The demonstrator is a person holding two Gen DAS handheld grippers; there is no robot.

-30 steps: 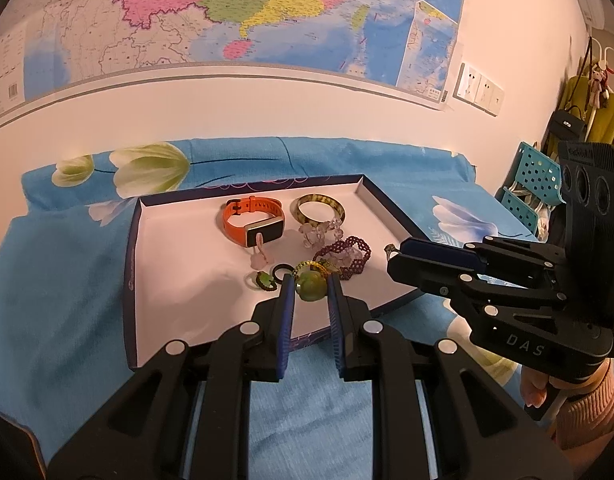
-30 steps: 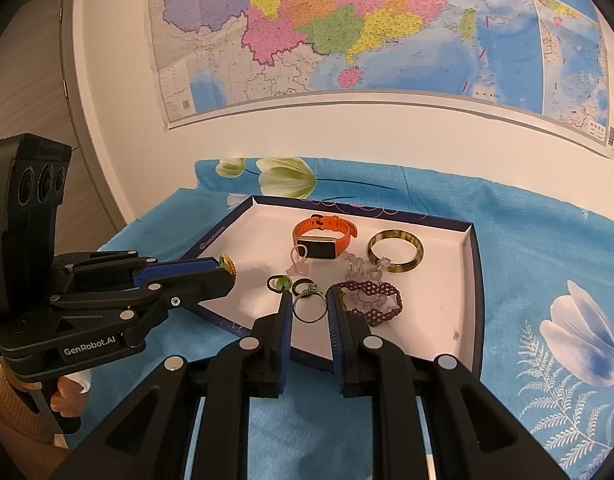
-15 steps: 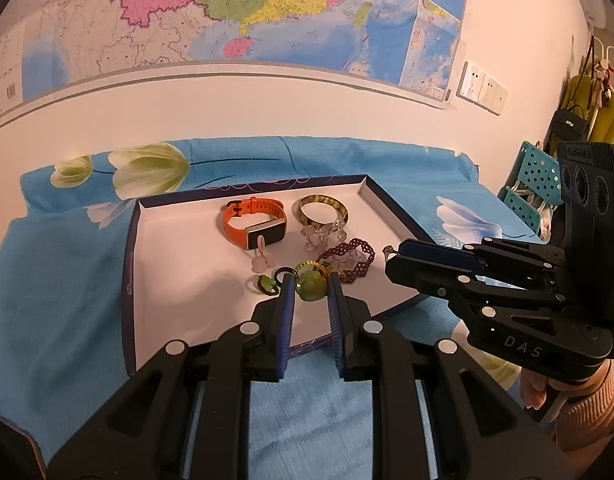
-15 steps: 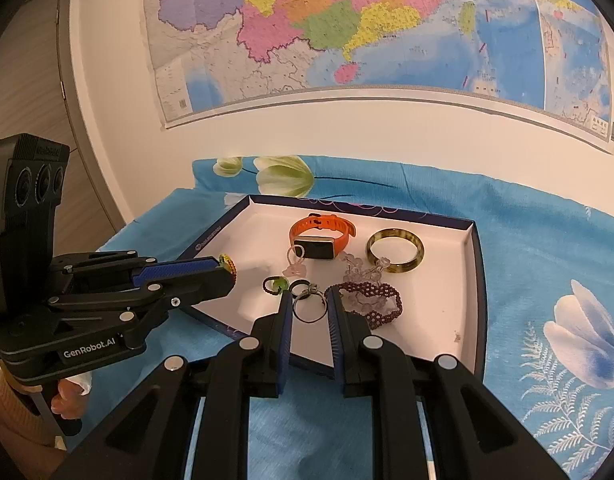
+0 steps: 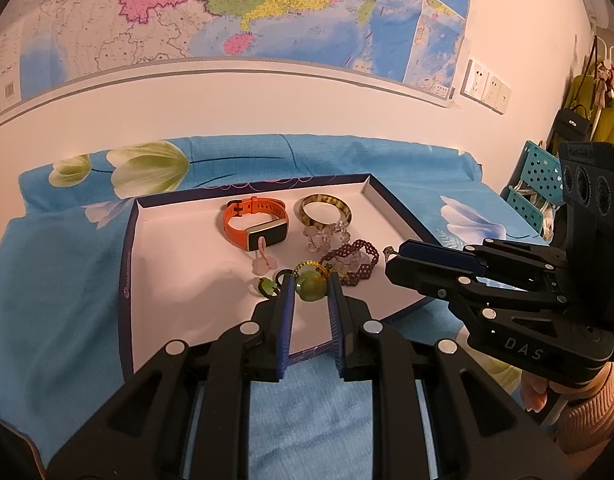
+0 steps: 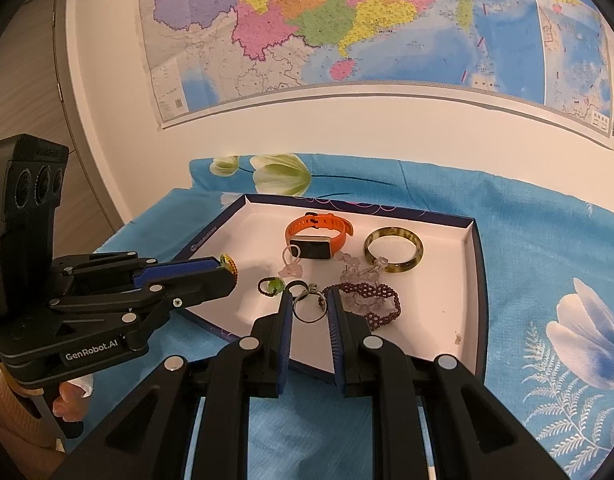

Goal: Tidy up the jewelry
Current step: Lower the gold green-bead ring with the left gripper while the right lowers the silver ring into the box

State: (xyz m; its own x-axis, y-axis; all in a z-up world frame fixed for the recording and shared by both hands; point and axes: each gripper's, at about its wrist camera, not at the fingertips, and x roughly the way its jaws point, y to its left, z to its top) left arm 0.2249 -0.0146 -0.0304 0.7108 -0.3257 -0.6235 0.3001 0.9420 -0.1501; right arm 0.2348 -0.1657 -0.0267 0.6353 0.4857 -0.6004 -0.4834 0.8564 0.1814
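A white tray [image 5: 179, 312] with a dark blue rim lies on a blue flowered cloth. In it are an orange smart band [image 5: 255, 226], an amber bangle [image 5: 325, 210], a clear crystal bracelet [image 5: 327, 236], a dark purple bead bracelet [image 5: 353, 262], a pink pendant [image 5: 262, 264] and a small dark ring with a green bead [image 6: 270, 286]. My left gripper [image 5: 310, 280] is shut on a green bead with a yellow-green cord [image 5: 309, 285], held over the tray's near part. My right gripper [image 6: 310, 300] is shut on a thin metal ring [image 6: 309, 309] above the tray's near edge.
A wall with a large map rises right behind the cloth. In the left wrist view, teal perforated baskets [image 5: 541, 172] and hanging bags stand at the far right. A grey door frame [image 6: 63, 92] is on the left in the right wrist view. A person's hand [image 5: 547, 396] holds the right gripper.
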